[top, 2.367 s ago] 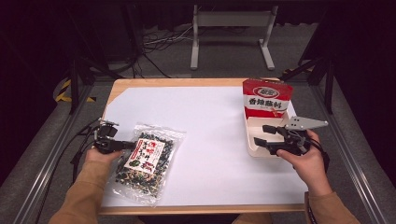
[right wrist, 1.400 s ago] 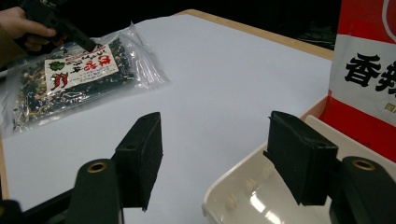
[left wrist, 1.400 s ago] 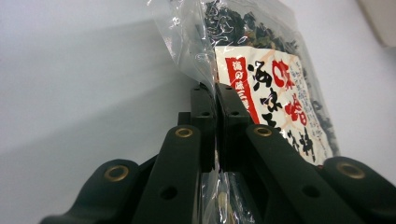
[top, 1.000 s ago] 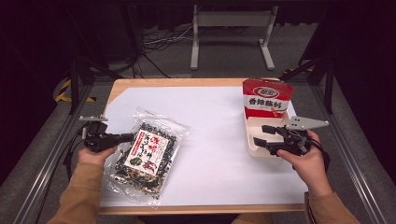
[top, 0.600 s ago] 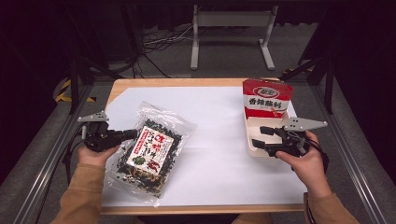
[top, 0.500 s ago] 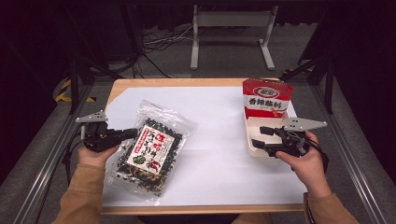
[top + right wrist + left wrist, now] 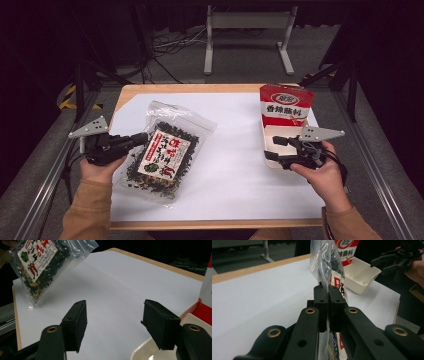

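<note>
left gripper (image 7: 325, 293): jaws clamped on side edge of clear seasoning bag (image 7: 167, 150), far end raised, near corner kept on white sheet (image 7: 235, 150), likely for carrying | right gripper (image 7: 117, 323): jaws wide, nothing gripped, poised at rim of white tray (image 7: 270, 137) below red-white packet (image 7: 285, 105) | open sheet lies between both jaws

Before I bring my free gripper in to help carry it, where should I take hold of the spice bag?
Probably the flat clear margin on the spice bag side facing the right gripper, coming level across the table. That edge is thin film, suited to a pinch; the left gripper already clamps the opposite edge.
</note>
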Available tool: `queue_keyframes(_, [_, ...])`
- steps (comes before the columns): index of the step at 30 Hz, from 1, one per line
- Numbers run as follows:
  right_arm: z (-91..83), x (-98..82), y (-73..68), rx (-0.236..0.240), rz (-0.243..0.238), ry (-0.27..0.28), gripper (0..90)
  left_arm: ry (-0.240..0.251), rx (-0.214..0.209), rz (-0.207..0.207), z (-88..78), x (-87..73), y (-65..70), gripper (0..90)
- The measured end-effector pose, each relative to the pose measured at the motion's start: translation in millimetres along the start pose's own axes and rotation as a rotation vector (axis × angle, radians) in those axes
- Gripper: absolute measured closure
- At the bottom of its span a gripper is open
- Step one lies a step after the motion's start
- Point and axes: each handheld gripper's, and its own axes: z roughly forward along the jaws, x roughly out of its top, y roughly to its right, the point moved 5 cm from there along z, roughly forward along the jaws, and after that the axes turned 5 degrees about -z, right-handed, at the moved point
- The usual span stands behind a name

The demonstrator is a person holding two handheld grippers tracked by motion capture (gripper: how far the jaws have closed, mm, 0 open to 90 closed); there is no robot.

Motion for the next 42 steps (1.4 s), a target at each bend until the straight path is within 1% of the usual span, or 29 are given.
queue_keyframes(3, [5.2,5.3,-5.9,0.015,-0.011,0.013,36.4,0.026,0.000,0.035,-0.8,4.7,7.0,87.1])
queue_keyframes(4, [7.2,7.2,-7.9,0.021,-0.015,0.019,36.6,0.034,-0.001,0.036,-0.8,5.7,9.8,87.1])
queue_keyframes(5, [7.2,7.2,-7.9,0.021,-0.015,0.019,36.6,0.034,-0.001,0.036,-0.8,5.7,9.8,87.1])
queue_keyframes(6, [12.2,11.6,-13.2,0.041,-0.024,0.026,36.8,0.054,0.000,0.063,-1.0,8.8,14.7,87.1])
queue_keyframes(7, [12.2,11.6,-13.2,0.041,-0.024,0.026,36.8,0.054,0.000,0.063,-1.0,8.8,14.7,87.1])
queue_keyframes(9, [18.0,16.3,-18.6,0.059,-0.034,0.032,36.9,0.079,-0.008,0.074,-1.0,11.8,21.2,87.1])
queue_keyframes(10, [21.5,19.1,-21.6,0.067,-0.041,0.035,36.9,0.087,-0.008,0.085,-1.2,12.7,22.3,87.1])
queue_keyframes(12, [26.5,23.2,-25.6,0.082,-0.058,0.040,36.9,0.113,-0.022,0.089,-0.9,14.5,26.0,87.1])
queue_keyframes(14, [32.9,29.9,-30.1,0.098,-0.070,0.060,35.3,0.139,-0.034,0.098,1.0,16.4,28.9,87.0])
queue_keyframes(15, [35.6,32.5,-31.8,0.106,-0.067,0.070,34.5,0.146,-0.039,0.103,2.1,17.0,30.1,87.0])
queue_keyframes(16, [38.1,34.7,-33.4,0.113,-0.063,0.073,34.4,0.149,-0.039,0.101,2.8,17.0,31.5,87.0])
queue_keyframes(23, [60.4,44.1,-46.9,0.165,-0.064,0.072,34.4,0.161,-0.054,0.130,14.6,18.9,41.5,87.0])
queue_keyframes(26, [70.5,45.6,-49.0,0.160,-0.062,0.068,32.9,0.163,-0.064,0.130,17.9,19.0,45.0,87.0])
queue_keyframes(28, [73.1,45.9,-49.4,0.159,-0.061,0.069,32.9,0.162,-0.063,0.141,20.1,19.4,48.3,87.0])
queue_keyframes(31, [81.1,46.3,-53.5,0.182,-0.048,0.076,32.9,0.178,-0.069,0.155,24.0,19.6,55.7,86.9])
queue_keyframes(32, [83.7,46.0,-55.5,0.191,-0.042,0.075,32.8,0.175,-0.076,0.161,25.5,19.5,56.7,86.9])
queue_keyframes(33, [85.7,45.5,-56.8,0.197,-0.041,0.076,32.7,0.169,-0.079,0.157,27.0,18.8,58.1,86.9])
queue_keyframes(38, [93.5,42.2,-61.3,0.224,-0.012,0.082,32.5,0.176,-0.085,0.166,30.7,18.1,61.5,86.9])
queue_keyframes(42, [96.2,40.7,-62.9,0.239,-0.001,0.086,32.5,0.179,-0.094,0.174,32.6,17.6,64.6,86.8])
